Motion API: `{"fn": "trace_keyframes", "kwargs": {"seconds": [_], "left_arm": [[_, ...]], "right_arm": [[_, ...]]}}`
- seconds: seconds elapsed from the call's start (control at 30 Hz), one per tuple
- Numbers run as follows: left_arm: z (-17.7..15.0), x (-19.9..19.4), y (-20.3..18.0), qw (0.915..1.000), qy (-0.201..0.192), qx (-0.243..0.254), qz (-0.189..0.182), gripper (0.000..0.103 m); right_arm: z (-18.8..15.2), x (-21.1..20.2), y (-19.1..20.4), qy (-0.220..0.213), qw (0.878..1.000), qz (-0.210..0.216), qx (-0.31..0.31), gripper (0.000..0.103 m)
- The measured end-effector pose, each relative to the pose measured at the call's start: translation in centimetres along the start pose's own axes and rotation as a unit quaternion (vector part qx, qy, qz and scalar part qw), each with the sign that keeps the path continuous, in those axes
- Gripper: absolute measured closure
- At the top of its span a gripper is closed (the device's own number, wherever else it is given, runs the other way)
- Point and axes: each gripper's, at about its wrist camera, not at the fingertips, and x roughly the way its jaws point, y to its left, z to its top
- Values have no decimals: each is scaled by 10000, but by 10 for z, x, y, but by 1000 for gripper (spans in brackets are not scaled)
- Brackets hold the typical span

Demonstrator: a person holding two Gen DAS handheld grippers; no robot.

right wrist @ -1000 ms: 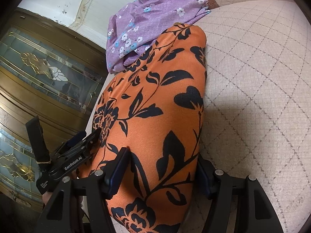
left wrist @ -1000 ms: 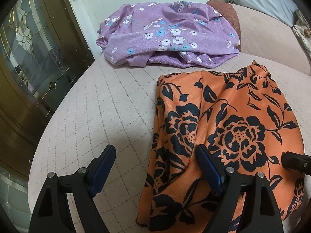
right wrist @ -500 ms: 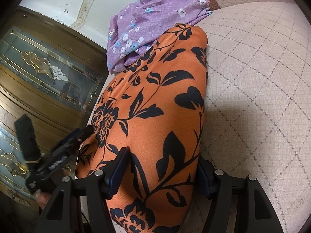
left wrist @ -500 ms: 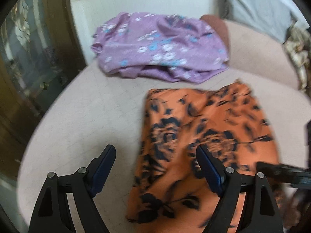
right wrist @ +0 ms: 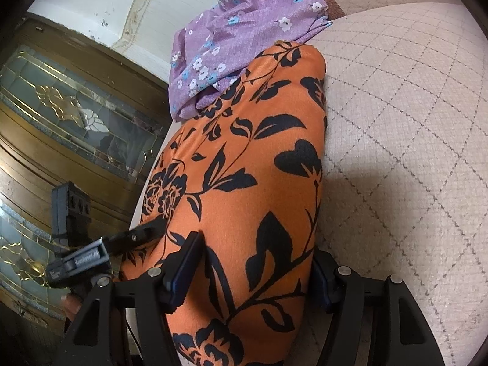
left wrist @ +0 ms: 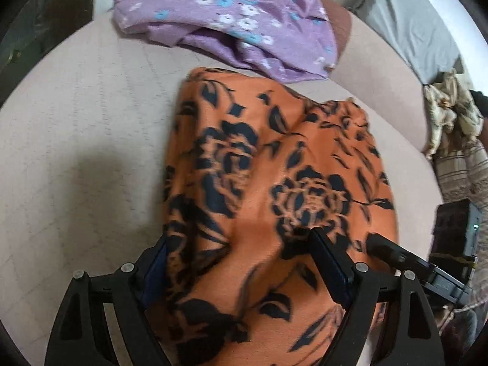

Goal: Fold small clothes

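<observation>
Straddling the near hem of the orange floral garment (left wrist: 274, 213), the left gripper (left wrist: 241, 262) has its jaws spread wide, fabric bunched up between the blue pads (left wrist: 328, 262) but no pinch visible — not gripping as far as I can judge. Left view is motion-blurred, so treat contact detail as soft.

Right gripper (right wrist: 253, 262) sits at the same near edge toward 3 o'clock of the left one, also spread wide, cloth humped between its fingers; again no clamp visible. Its tip shows at 4 o'clock in the left view, and the left one shows at 8 o'clock in the right view.

Garment lies on the quilted beige cushion (right wrist: 411, 122), long axis running from 6 toward 12 o'clock, looks already doubled lengthwise into a narrow panel — my read: at least one fold done, near-to-far fold still pending.

Farther out at 12 o'clock, the purple floral garment (left wrist: 231, 21) is a loose crumpled heap, its edge touching or just overlapping the orange one's far end — not folded yet.

Estimate: roughly mid-way on piece one, piece two untouched.
</observation>
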Motion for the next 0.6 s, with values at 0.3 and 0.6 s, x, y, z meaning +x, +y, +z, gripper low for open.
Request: {"fn": "trace_keyframes", "kwargs": {"seconds": [0.3, 0.6], "left_arm": [[-3, -15, 3, 9992, -392, -19, 29, 67], [-18, -35, -29, 9979, -597, 260, -73, 75]], "right_arm": [[-2, -3, 8, -310, 9993, -145, -130, 57], [-6, -40, 44, -742, 9917, -576, -874, 67]]}}
